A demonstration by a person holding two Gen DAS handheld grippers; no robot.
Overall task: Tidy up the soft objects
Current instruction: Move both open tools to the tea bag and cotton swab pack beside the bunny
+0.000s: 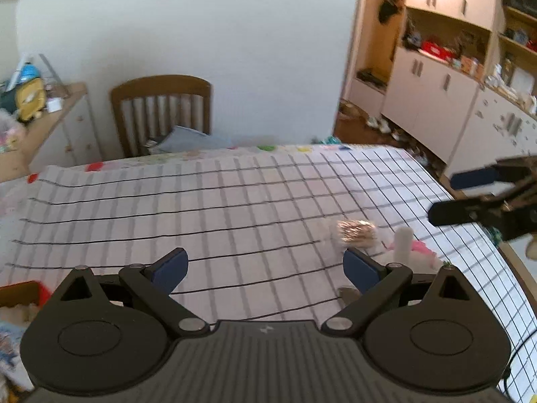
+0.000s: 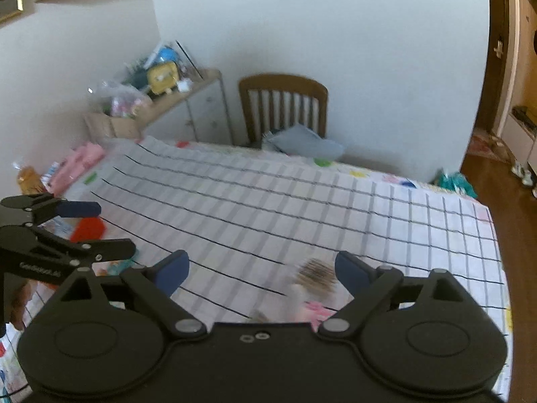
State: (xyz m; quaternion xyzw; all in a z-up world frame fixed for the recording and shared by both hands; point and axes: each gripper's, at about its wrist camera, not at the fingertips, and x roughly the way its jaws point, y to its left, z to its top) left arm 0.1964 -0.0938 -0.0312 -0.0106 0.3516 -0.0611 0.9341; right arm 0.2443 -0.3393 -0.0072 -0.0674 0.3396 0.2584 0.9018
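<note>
Two handheld grippers hover over a table draped in a white checked cloth (image 1: 235,208), both with their blue-padded jaws spread wide and holding nothing. In the left wrist view, the left gripper (image 1: 265,268) fills the bottom of the frame, while the right gripper (image 1: 446,198) reaches in from the right edge. A small, blurred heap of soft toys (image 1: 379,241), brownish, white and pink, lies on the cloth at lower right, just beyond the left gripper's right finger. In the right wrist view, the same heap sits at bottom centre, partly hidden behind the right gripper's (image 2: 261,268) body. The left gripper (image 2: 100,228) enters at mid-left; white lettering on its arm is too blurred to read. A wooden chair (image 2: 283,107) stands at the table's far side against a white wall.
</note>
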